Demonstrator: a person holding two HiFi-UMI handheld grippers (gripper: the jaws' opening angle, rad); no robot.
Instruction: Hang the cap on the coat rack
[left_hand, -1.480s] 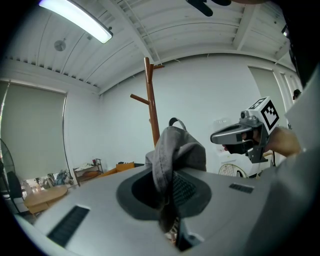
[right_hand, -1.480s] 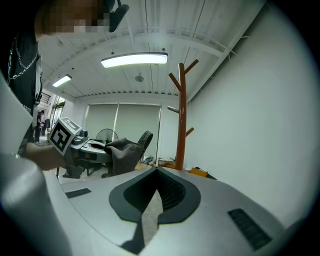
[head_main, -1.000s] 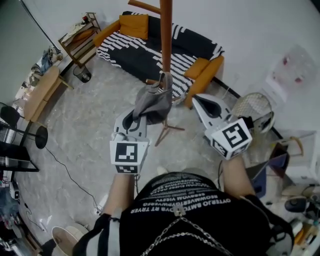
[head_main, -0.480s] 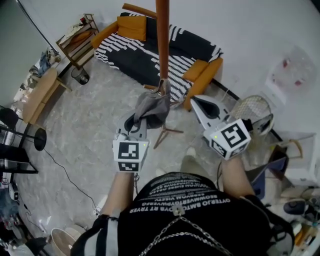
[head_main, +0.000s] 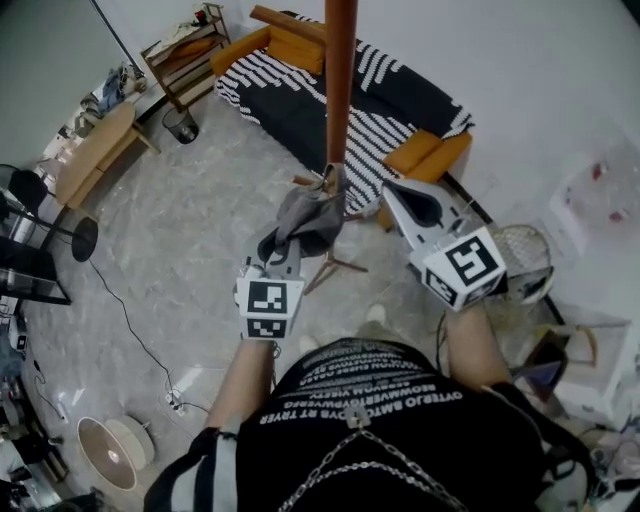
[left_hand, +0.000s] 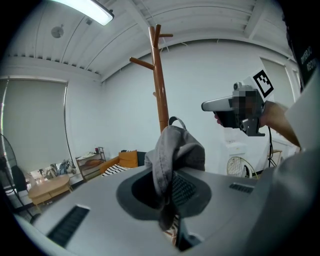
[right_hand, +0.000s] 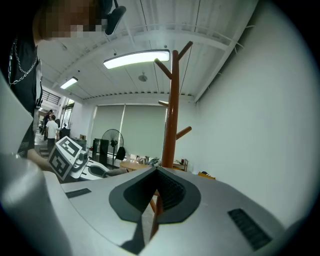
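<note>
The grey cap (head_main: 310, 215) hangs limp and crumpled, a fold of its cloth pinched between the jaws of the left gripper (head_main: 289, 245), right beside the brown pole of the coat rack (head_main: 340, 90). The head view shows little more than the pole and its splayed feet (head_main: 335, 262), while the left gripper view shows the pegs (left_hand: 141, 62) well above the cap. The right gripper (head_main: 392, 192), off to the side, has its jaws pressed together on nothing, as its own view shows.

Both grippers held out ahead, forearms extended forward.
Left gripper (head_main: 285, 240): jaws clamped on the cap (head_main: 310, 212). Right gripper (head_main: 393, 190): jaws closed together, empty, beside the left, not touching.
</note>
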